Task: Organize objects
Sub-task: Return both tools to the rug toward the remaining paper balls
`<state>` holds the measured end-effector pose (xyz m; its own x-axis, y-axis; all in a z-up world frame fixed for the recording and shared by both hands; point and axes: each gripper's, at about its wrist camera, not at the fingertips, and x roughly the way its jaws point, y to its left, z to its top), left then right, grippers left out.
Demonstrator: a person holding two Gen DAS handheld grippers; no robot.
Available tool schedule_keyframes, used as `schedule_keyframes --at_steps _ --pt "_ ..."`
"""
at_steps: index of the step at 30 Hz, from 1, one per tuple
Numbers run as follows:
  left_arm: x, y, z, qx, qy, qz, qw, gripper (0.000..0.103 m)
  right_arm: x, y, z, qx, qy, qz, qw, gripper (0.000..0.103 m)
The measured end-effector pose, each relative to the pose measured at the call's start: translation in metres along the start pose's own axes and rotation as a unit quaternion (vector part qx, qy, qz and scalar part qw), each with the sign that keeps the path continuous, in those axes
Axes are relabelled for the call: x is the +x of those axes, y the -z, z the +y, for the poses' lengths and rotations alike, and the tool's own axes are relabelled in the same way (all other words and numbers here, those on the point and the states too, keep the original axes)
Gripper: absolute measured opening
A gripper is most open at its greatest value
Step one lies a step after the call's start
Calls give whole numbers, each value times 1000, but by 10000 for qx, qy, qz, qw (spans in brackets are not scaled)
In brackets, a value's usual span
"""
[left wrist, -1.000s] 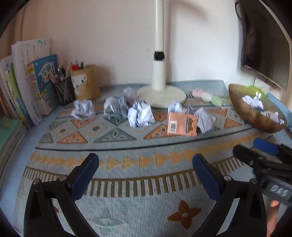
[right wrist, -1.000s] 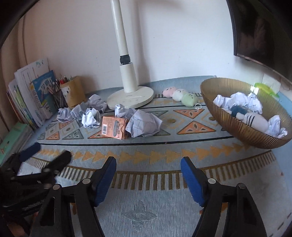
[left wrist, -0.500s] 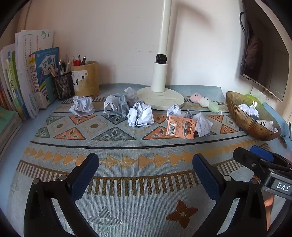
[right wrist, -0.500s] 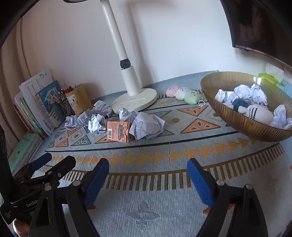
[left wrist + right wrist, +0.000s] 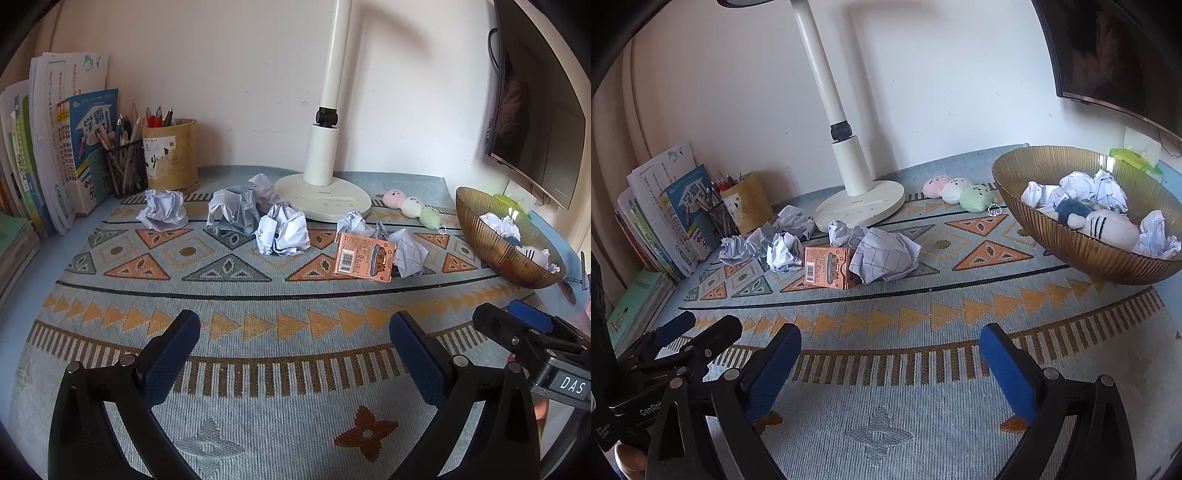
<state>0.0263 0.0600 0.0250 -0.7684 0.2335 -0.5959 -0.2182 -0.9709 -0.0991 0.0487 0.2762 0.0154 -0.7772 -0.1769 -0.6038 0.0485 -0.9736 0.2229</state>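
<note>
Several crumpled paper balls [image 5: 283, 234] [image 5: 884, 253] lie on the patterned mat in front of a white lamp base [image 5: 322, 196] [image 5: 860, 208]. An orange carton [image 5: 364, 257] [image 5: 827, 266] lies among them. A gold bowl [image 5: 491, 254] [image 5: 1082, 254] at the right holds paper balls and a plush toy [image 5: 1108, 228]. My left gripper [image 5: 295, 334] hangs open over the near mat with nothing between its fingers. My right gripper [image 5: 890, 349] is near the mat's front too, its jaws opening wide and empty.
Three small plush balls [image 5: 412, 207] [image 5: 955, 190] sit beside the lamp base. Pen holders [image 5: 170, 158] [image 5: 748, 201] and upright books [image 5: 66, 147] [image 5: 668, 218] line the back left. A dark monitor [image 5: 535, 122] hangs at the right wall.
The right gripper's jaws have spread wider apart. Both views have tilted up slightly, showing more of the wall and lamp pole. The objects on the mat have stayed put.
</note>
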Motion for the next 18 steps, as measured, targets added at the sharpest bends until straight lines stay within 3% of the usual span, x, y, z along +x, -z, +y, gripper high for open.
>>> schedule_keyframes --at_steps 18 --pt "0 1 7 -179 42 -6 9998 102 -2 0 -5 119 -1 -104 9999 98"
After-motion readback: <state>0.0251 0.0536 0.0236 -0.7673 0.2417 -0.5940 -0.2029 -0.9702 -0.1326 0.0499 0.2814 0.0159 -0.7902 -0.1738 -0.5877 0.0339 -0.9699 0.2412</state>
